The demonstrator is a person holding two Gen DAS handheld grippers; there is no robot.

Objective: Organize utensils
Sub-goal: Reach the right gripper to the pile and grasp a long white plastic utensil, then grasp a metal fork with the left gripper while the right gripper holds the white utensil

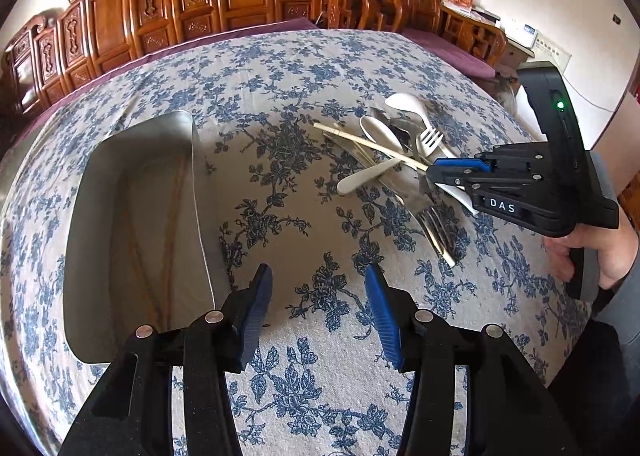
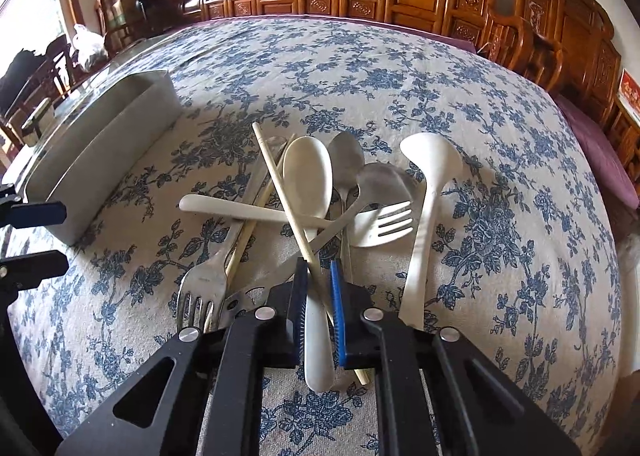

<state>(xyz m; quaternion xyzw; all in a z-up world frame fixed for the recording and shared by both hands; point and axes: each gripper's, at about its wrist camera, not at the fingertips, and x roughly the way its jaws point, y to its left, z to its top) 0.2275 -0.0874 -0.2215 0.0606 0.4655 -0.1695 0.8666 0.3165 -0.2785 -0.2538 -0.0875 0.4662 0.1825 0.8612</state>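
Utensil pile on floral tablecloth (image 2: 440,103); right gripper (image 2: 319,288) in the pile.
Smooth white plastic spoon (image 2: 309,183), plastic fork (image 2: 380,221), pale wooden chopstick (image 2: 280,191), dull metal fork (image 2: 204,284) lie crossed mid-table; grey rectangular bin (image 1: 132,215) at left edge; right jaws nearly shut, ribbed blue pads pinching chopstick and spoon handle; left gripper (image 1: 318,316) about half open, empty above the cloth.

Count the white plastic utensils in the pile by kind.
White spoons: 2
White fork: 1
Total: 3
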